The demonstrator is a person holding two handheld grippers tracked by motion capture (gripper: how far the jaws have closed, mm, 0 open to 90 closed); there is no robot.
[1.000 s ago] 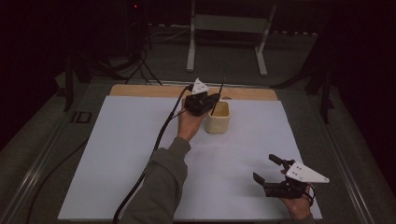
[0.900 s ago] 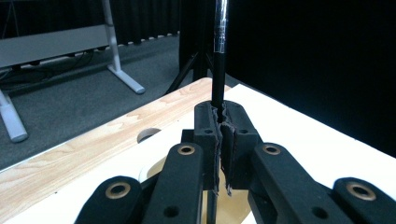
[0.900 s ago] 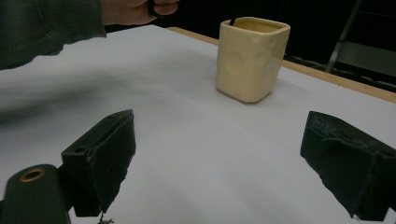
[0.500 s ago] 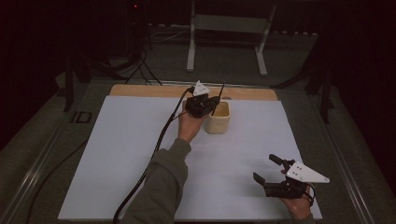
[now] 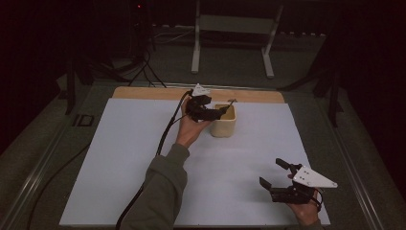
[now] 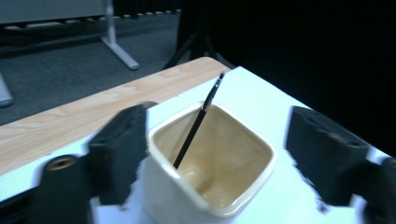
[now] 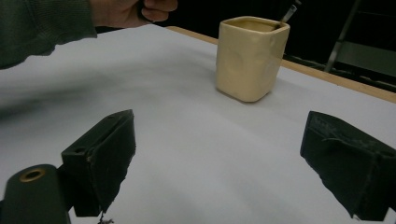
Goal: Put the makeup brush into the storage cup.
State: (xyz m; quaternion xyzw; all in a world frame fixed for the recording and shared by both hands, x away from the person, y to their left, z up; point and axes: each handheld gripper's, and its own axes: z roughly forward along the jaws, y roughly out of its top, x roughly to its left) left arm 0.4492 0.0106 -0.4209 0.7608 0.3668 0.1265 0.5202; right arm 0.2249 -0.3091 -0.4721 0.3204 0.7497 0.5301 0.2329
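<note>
My left gripper [image 5: 214, 111] hangs open over the cream cup [image 5: 224, 120] at the table's far edge; a black pen [image 6: 198, 122] (possibly a brush) leans inside. My right gripper [image 5: 275, 174] rests open near the front edge, well apart.

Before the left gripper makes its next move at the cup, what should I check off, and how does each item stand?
1. Left gripper jaws open: ok, they stand wide apart in the left gripper view.
2. Jaws straddle the cream square cup: ok, one jaw on each side; contact cannot tell.
3. Thin black stick inside the cup: ok, it leans against the rim, tip above it.
4. Cup upright on the white sheet: ok.
5. Right gripper out of the way: ok, open and holding nothing, near the front right corner of the sheet.
6. Cup contents besides the stick: cannot tell.
</note>
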